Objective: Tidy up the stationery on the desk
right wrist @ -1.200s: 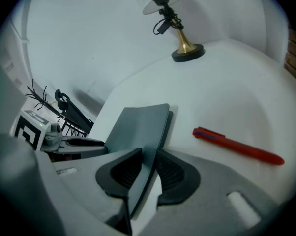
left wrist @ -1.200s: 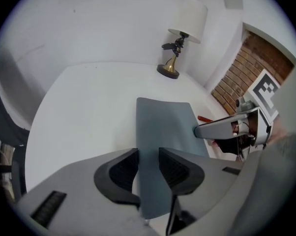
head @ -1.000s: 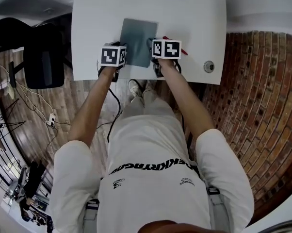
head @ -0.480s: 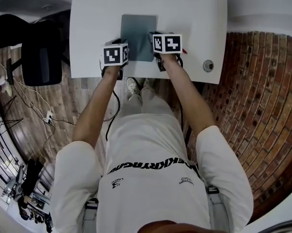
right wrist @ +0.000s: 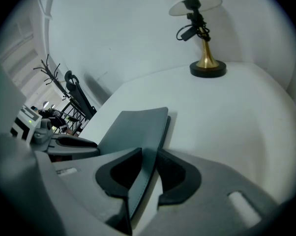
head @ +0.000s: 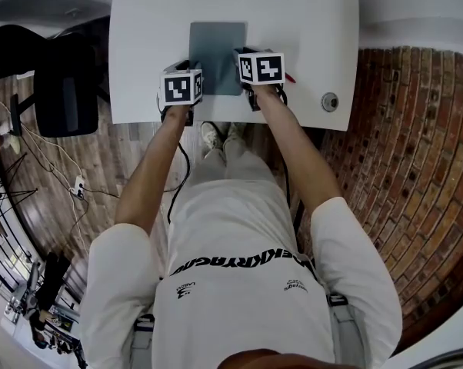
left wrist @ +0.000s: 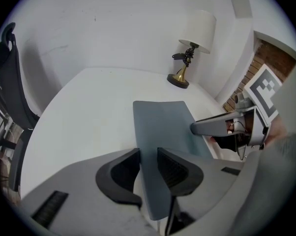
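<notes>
A grey notebook lies on the white desk, its near edge lifted off the top. My left gripper is at its near left corner. In the left gripper view the cover runs between the pads, and the left gripper, whose jaws have just been closing, is shut on it. My right gripper holds the near right corner. In the right gripper view the cover's edge is pinched in the right gripper. A red pen pokes out beside the right marker cube.
A lamp with a brass base and white shade stands at the desk's far edge. A small round object sits near the desk's front right corner. A black chair stands left of the desk, a brick wall to the right.
The notebook lies squarer to the desk than a second ago. Both grippers stay at its near corners. The right marker cube hides more of the red pen.
</notes>
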{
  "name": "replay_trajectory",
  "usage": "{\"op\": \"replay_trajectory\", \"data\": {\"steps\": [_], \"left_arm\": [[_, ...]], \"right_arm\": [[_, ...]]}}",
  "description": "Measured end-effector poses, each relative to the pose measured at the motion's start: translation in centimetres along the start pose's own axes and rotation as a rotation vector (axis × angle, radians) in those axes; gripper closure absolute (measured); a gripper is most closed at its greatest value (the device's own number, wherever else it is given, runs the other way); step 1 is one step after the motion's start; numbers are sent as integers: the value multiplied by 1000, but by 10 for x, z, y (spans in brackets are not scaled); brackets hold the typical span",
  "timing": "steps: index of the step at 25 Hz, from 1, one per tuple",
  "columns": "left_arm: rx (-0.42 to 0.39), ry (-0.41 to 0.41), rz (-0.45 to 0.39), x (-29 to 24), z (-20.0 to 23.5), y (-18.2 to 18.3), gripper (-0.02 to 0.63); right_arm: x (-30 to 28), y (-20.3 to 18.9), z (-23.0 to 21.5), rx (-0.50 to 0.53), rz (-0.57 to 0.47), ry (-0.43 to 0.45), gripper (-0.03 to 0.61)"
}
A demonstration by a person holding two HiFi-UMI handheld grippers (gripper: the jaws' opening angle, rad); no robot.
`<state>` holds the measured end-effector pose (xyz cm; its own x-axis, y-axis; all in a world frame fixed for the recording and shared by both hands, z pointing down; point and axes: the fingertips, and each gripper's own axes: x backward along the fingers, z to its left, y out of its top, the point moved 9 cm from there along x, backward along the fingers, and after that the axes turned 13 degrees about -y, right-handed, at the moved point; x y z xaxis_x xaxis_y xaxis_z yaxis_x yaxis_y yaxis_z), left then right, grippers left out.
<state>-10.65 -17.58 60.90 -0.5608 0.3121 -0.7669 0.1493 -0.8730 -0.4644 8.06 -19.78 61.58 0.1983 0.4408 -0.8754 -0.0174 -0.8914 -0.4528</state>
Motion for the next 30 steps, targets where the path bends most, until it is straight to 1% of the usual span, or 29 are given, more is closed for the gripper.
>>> {"op": "replay_trajectory", "data": {"steps": [3, 7, 10, 12, 15, 20, 23, 25, 27, 30], "left_arm": [[-4, 5, 0, 0, 1, 0, 503], [-9, 3, -2, 1, -1, -2, 503], [-40, 14, -21, 8, -3, 3, 512], [-56, 13, -57, 16, -7, 8, 522], [-73, 6, -119, 29, -15, 12, 535], [-107, -2, -218, 46, -31, 14, 607], [-114, -3, -259, 63, -38, 7, 616], [-116, -2, -286, 75, -42, 3, 617], [-124, -3, -329, 84, -50, 0, 617], [-147, -6, -405, 97, -59, -5, 617]], "right_arm": [[1, 1, 2, 31, -12, -11, 489], [5, -2, 1, 28, -44, -20, 485], [14, 1, 0, 27, -92, -28, 480], [24, 4, -2, 34, -128, -27, 480], [41, 9, -5, 80, -188, -26, 477], [69, 14, -25, 154, -245, -35, 456], [83, 9, -35, 213, -256, -41, 457], [88, 3, -43, 274, -256, -52, 457], [93, -3, -52, 356, -249, -73, 457], [98, -13, -59, 506, -229, -118, 462]]}}
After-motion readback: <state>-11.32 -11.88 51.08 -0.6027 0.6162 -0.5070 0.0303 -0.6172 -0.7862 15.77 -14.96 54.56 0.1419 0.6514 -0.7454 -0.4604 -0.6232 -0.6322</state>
